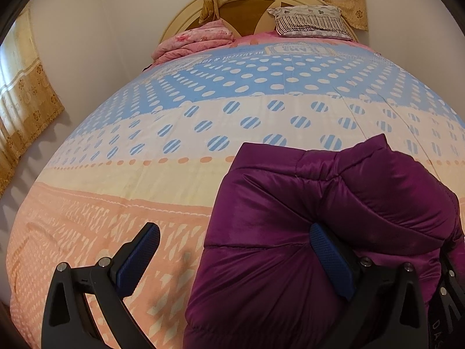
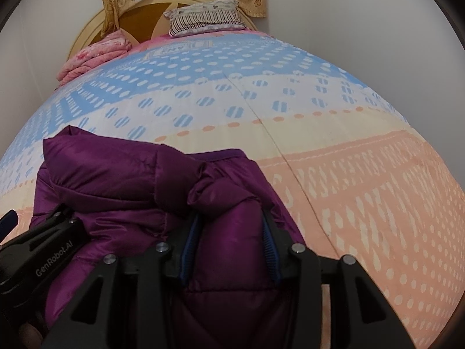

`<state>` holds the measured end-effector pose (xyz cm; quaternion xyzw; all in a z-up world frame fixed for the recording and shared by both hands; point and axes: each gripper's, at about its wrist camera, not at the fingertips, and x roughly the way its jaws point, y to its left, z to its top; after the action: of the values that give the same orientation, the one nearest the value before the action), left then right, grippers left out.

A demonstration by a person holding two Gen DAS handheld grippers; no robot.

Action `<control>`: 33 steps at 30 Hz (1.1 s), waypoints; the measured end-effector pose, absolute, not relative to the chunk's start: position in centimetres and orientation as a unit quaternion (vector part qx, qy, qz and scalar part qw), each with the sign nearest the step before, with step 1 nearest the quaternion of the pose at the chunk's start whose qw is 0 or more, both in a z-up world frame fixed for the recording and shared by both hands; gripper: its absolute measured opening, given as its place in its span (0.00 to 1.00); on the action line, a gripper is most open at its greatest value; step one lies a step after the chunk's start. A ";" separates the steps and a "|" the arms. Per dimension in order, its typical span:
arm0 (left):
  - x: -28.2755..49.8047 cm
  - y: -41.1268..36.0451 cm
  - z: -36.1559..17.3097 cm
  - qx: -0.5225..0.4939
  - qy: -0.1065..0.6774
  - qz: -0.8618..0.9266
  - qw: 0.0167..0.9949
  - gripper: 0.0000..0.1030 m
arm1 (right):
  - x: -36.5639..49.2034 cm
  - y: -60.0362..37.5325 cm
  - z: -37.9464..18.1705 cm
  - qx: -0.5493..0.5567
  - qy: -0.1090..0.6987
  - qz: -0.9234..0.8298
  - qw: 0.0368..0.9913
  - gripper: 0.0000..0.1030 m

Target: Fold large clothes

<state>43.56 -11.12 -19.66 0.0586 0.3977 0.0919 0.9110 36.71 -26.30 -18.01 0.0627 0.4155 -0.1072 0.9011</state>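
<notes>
A purple puffer jacket (image 1: 334, 203) lies bunched on the bed's patterned cover (image 1: 145, 174), near its front edge. My left gripper (image 1: 234, 228) stands wide open. Its right finger (image 1: 331, 258) rests against the jacket's folds, and its left finger (image 1: 139, 258) hovers over bare cover. In the right wrist view the jacket (image 2: 122, 174) fills the lower left. My right gripper (image 2: 231, 221) is shut on a puffy fold of it, with both blue pads pressing in. The left gripper's black body (image 2: 43, 250) sits beside it on the left.
At the far end a curved headboard (image 1: 189, 17), a striped pillow (image 1: 311, 21) and a folded pink blanket (image 1: 194, 40) stand against the wall. Gold curtains (image 1: 23, 101) hang at the left. The bed cover (image 2: 363, 189) stretches out to the right of the jacket.
</notes>
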 end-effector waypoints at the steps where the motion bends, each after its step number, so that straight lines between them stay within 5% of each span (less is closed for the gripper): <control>1: 43.6 -11.1 -19.6 0.059 0.397 0.092 0.911 1.00 | 36.7 -26.3 -18.0 0.063 0.415 -0.107 0.901 0.44; 11: 43.0 -10.6 -17.2 0.052 0.405 0.063 0.910 0.99 | 36.3 -27.2 -16.1 0.081 0.422 -0.097 0.898 0.44; 16: 42.2 -9.9 -12.2 0.007 0.305 0.051 0.951 0.99 | 35.7 -26.8 -11.9 0.097 0.347 -0.105 0.927 0.44; 21: 45.7 -11.3 -17.5 0.079 0.368 0.064 0.924 0.99 | 38.6 -26.4 -16.3 0.092 0.395 -0.097 0.909 0.44; 33: 46.5 -11.3 -19.5 0.069 0.385 0.069 0.918 1.00 | 39.0 -26.3 -17.9 0.089 0.411 -0.088 0.903 0.44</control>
<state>46.52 -11.30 -19.51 0.0688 0.3848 0.0694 0.9178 39.01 -26.31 -17.93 0.0893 0.4108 -0.0884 0.9030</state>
